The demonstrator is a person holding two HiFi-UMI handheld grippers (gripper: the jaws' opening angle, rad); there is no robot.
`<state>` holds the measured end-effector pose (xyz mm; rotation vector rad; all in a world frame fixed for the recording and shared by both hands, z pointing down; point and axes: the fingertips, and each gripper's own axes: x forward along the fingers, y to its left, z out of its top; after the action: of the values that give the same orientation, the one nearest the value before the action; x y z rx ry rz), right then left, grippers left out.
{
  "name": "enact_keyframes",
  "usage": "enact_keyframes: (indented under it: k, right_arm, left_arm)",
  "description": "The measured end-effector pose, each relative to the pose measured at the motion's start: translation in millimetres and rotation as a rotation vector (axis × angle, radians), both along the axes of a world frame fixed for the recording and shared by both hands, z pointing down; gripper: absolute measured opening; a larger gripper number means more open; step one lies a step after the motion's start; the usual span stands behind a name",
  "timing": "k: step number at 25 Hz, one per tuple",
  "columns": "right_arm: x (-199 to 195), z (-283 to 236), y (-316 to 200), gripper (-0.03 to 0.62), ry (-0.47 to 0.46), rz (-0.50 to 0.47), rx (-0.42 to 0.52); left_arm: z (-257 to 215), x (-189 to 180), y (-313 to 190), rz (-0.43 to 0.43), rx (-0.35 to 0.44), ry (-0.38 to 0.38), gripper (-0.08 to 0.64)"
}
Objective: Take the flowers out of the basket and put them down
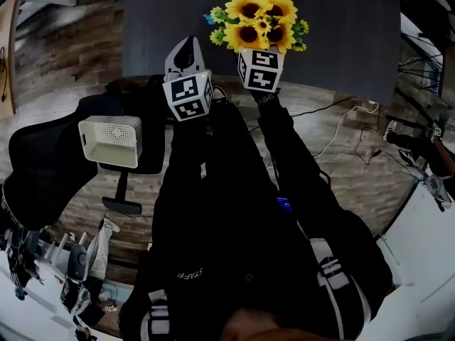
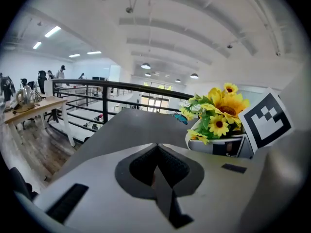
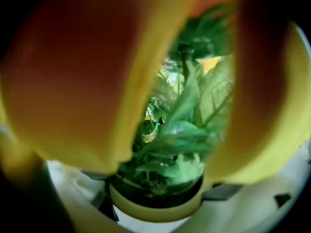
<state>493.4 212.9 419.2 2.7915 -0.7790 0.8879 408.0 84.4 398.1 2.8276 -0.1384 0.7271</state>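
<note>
- Progress: the flowers point(image 1: 260, 21) are off any basket and held up in the right gripper point(image 3: 155, 198); I judge the take-out step done.
- No basket can be made out for certain in any view, so where they came from is not confirmed.
- Left to do: lower the flowers to the grey worktop point(image 1: 341, 41) and let go. Nothing rests on the visible part of it.
- Flowers' place: in the head view they sit at the far end of the right gripper, over the near part of the worktop. How high above it, I cannot tell.
- Right fingers: closed round the flowers' base. In the right gripper view a round pale rim with green stems sits between them, and yellow petals blur most of the view.
- Left gripper point(image 2: 158, 169): fingers pressed together, nothing between them.
- Pose: both arms stretch straight forward, side by side. The left gripper is just beside the right, a little nearer the person and idle; its view shows the flowers to its right.
- Right gripper points forward, blooms facing up toward the head camera.
</note>
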Motion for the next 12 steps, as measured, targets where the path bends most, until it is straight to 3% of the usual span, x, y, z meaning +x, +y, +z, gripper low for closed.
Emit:
enact_keyframes:
  k: [12]
  right_arm:
    - [30.1, 73.5, 13.4, 0.537, -0.058, 0.014, -0.035]
  left_arm:
    - [53.3, 26.2, 20.3, 0.048, -0.006, -0.082, -0.002]
